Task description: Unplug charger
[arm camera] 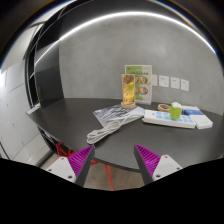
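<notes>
Beyond my claw (113,160), well ahead of the fingertips, one bundle of white cable (113,122) lies coiled on the dark worktop (70,128); I take it for the charger lead, though I cannot make out a plug or a socket. It is loosely looped, pale against the surface, with its strands fanning toward me. Further off and to the right sits one flat white strip-like block (178,119) with one small green cup-like thing (175,112) on top of it. Behind the cable stands one upright printed card (135,87), yellow and green. My two fingers are spread apart with nothing between them, their magenta pads (81,156) facing each other over bare worktop. On the grey wall (95,65) behind I count three small white plates (174,83) in a row. A bright light strip (110,22) curves across overhead.
</notes>
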Available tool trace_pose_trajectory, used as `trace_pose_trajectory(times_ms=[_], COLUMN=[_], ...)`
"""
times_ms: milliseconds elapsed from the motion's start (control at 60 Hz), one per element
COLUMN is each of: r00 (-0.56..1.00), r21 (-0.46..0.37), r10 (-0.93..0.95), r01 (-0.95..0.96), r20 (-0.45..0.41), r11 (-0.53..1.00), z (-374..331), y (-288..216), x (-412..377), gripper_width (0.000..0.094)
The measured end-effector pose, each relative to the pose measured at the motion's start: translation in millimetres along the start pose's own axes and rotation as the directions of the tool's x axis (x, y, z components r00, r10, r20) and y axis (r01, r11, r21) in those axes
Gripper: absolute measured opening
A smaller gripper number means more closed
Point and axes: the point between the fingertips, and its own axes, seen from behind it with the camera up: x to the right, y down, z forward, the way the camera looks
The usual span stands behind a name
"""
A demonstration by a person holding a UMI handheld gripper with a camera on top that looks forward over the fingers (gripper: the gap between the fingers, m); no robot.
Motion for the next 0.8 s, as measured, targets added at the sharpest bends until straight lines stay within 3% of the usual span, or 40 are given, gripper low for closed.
trace_pose_trajectory(times_ms=[250, 550, 800], r00=[0.983, 0.923, 0.930], r21=[-0.007, 0.034, 0.078], r10=[0.029, 0.064, 0.113], r01=[-0.031, -0.055, -0.091], r20=[-0.182, -0.381, -0.350], r11=[1.000, 0.998, 0.993], z=[25.1, 70.1, 151.2], y=[-16.6, -43.0, -81.8], x=[52.0, 227.0, 320.9], gripper_width=[0.0810, 0.0816, 0.0812])
